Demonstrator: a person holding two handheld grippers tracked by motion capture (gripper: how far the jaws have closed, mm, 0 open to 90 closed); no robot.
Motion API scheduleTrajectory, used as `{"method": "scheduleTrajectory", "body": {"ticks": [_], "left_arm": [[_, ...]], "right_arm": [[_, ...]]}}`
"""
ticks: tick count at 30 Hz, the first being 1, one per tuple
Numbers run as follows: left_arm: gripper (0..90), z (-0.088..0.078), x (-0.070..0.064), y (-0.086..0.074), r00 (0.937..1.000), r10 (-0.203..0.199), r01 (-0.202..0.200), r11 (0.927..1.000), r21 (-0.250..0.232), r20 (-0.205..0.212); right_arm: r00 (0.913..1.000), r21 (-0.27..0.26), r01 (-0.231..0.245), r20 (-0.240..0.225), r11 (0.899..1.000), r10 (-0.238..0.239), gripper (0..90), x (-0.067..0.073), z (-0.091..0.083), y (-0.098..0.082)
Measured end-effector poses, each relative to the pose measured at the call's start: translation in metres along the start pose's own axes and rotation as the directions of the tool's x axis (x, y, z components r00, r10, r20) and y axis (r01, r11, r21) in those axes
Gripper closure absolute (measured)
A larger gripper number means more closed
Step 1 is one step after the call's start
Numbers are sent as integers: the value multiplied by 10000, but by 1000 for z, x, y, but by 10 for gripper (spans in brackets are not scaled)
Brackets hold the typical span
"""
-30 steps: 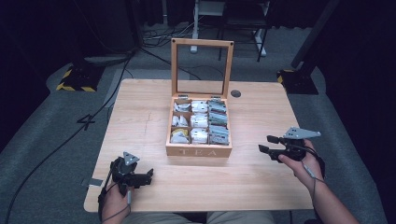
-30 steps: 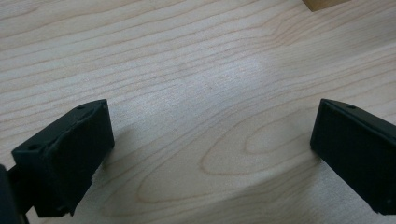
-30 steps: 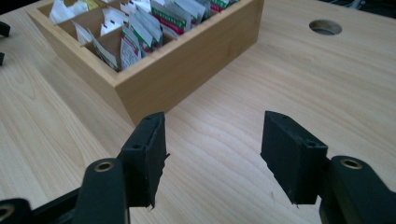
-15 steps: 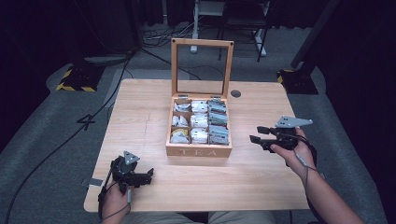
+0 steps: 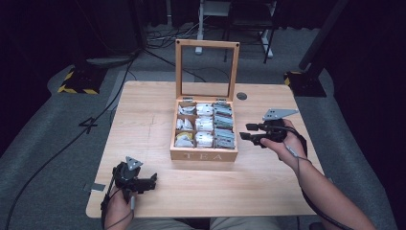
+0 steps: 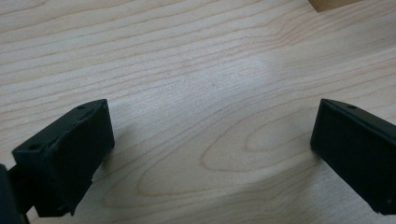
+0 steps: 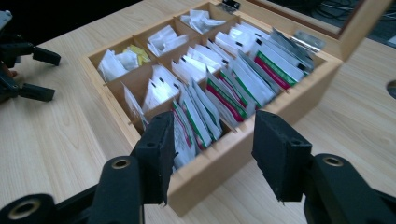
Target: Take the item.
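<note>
right gripper (image 7: 212, 154) jaws wide at tea box (image 5: 204, 154) right wall; likely picking a tea bag (image 7: 187, 123), lower straight in. left gripper (image 6: 210, 154) wide, idle.

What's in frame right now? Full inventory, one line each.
table: 1, light wood, centre of the high view.
tea box: 1, light wood, marked TEA on the front, mid-table.
box lid: 1, wood frame with clear pane, standing open at the back of the box.
tea bags: many, mostly white sachets, some with green and red print, one yellow; upright in the box's compartments.
table hole: 1, dark, round, behind and right of the box.
left claw: 1, black, open, low over the table's near left corner.
right claw: 1, black, open, just right of the box, pointing at it.
forearms and hands: 2, entering from the bottom edge.
</note>
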State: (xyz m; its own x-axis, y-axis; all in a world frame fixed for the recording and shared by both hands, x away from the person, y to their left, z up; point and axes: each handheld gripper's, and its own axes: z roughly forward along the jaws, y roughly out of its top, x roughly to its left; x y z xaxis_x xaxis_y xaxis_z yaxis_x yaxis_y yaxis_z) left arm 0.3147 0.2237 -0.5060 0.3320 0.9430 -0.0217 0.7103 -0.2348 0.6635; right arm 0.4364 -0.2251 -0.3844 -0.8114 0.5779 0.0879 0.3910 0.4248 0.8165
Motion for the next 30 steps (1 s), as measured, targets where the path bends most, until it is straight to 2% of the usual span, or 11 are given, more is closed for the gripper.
{"method": "scheduleTrajectory", "body": {"ticks": [5,12,22,24,30], "left_arm": [[2,0,0,-1,10000,6,-6,10000,4,53],[0,0,2,0,9998,118,-118,9999,6,172],[0,3,5,4,9989,297,-297,9996,-5,352],[0,3,6,4,9988,350,-350,9994,10,349],[0,4,6,5,9987,366,-368,9993,34,352]], "right_arm": [[9992,273,327,-228,9991,-321,525,7,16,13],[9989,382,32,-460,9993,-14,559,15,32,30],[9960,686,448,-797,9966,-393,573,33,60,47],[9957,822,534,-796,9952,-469,590,36,66,49],[9905,1540,788,-1236,9849,-599,655,45,84,51]]}}
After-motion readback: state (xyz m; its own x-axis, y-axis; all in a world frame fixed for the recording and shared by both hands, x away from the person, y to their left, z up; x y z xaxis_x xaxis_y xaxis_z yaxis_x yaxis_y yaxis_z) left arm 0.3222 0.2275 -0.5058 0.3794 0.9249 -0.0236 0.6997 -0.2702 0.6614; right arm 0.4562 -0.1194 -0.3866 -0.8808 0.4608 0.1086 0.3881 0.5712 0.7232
